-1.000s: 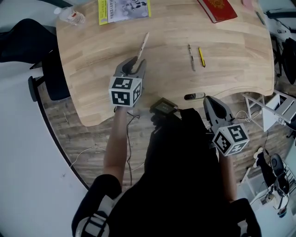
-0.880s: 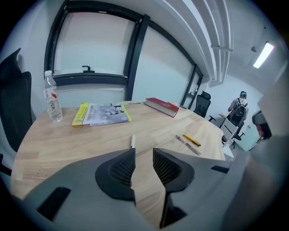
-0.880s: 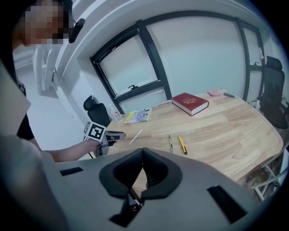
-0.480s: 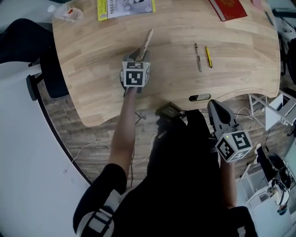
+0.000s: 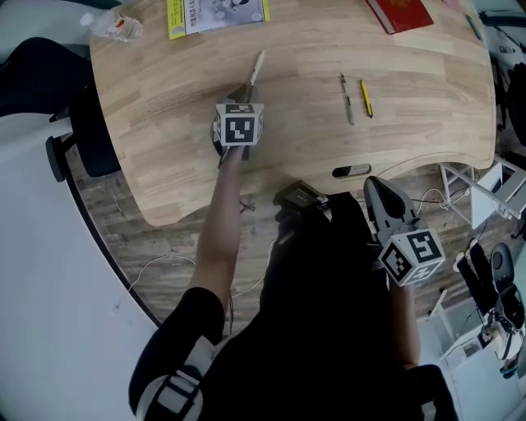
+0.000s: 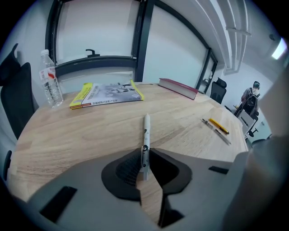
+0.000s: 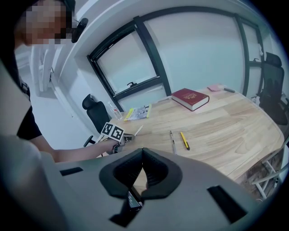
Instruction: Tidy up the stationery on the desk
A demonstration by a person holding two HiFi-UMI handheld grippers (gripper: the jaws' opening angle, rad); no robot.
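Visitor: Pens first, is it? Which step are you on?

Me: Gathering the loose writing things. My left gripper (image 6: 144, 155) is clenched on the near end of the white pen (image 6: 146, 131), which runs straight out ahead of the jaws, low over the desk (image 5: 164, 164). Whether its far tip touches the wood, I cannot tell. It sits left of the desk's middle, well apart from the grey pen (image 5: 346, 86) and the yellow pen (image 5: 364, 97), which lie side by side to the right.

Visitor: And your other hand?

Me: My right gripper (image 7: 142, 155) is closed on nothing. It is held off the near edge of the desk, close to my body.

Visitor: What does the next move call for?

Me: As I judge it, either I let the pen go here or I carry it across to the other two. Because I hold it by one end only, the grip has to stay firm and the pen level, or it could swing or roll once freed.

Visitor: What differs from a second ago?

Me: My left gripper was higher then, with the pen slanting clear above the wood; it has since come down towards the desk. The right one has hardly shifted. The two pens, the red book (image 5: 403, 12) and the magazine (image 5: 215, 15) lie as they did.
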